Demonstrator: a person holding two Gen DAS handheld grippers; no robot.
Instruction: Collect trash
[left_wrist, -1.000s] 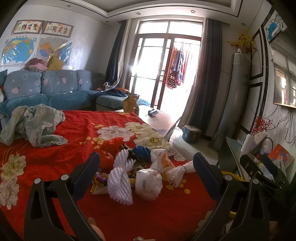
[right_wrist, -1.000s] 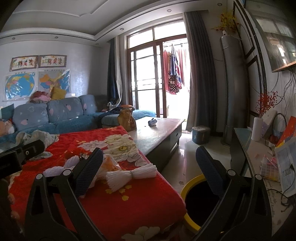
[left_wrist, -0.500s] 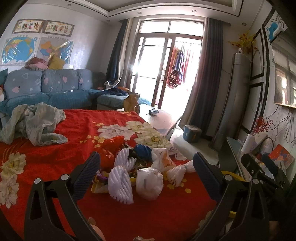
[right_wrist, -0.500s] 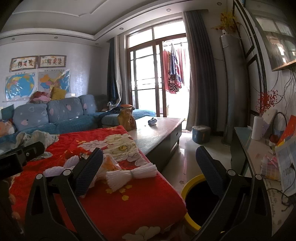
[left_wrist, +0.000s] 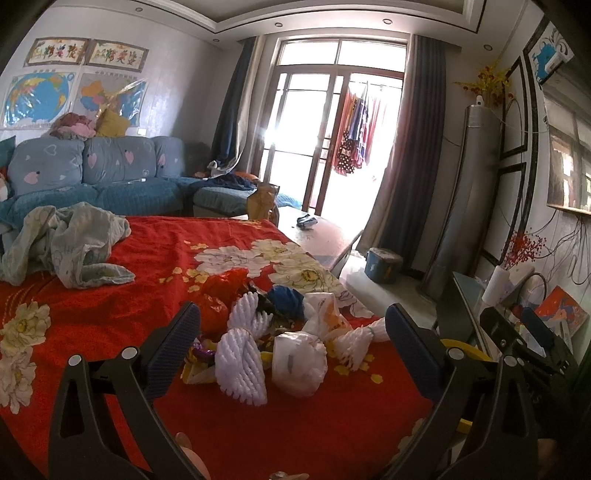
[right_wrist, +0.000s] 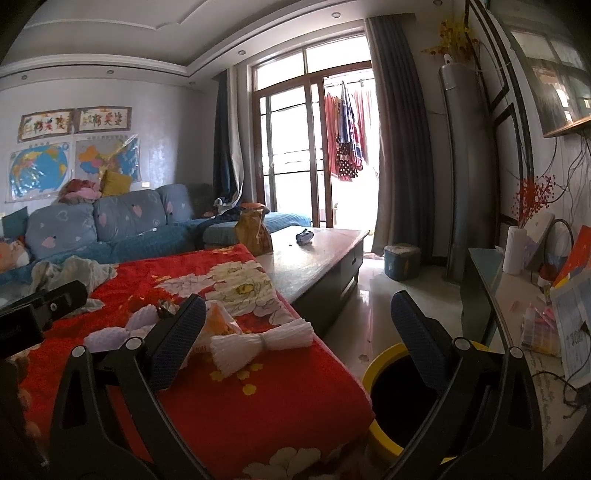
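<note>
While the left tongs (left_wrist: 291, 338) hover level and spread wide over the red flowered cloth (left_wrist: 147, 266) on the counter, empty, the trash pile (left_wrist: 280, 332) of white pleated papers and crumpled bags lies just ahead between their fingers. The right tongs (right_wrist: 297, 325) are likewise spread and empty, held level above the cloth's edge, a white pleated paper (right_wrist: 258, 341) before them and the yellow-rimmed bin (right_wrist: 391, 398) below on the floor.

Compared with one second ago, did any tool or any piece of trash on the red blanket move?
Almost nothing changed. The left tool drifted very slightly, still open and hovering before the trash pile. The right tool stayed open and empty near the yellow bin. Nothing was gripped or released; the white paper fan lies as before.
</note>
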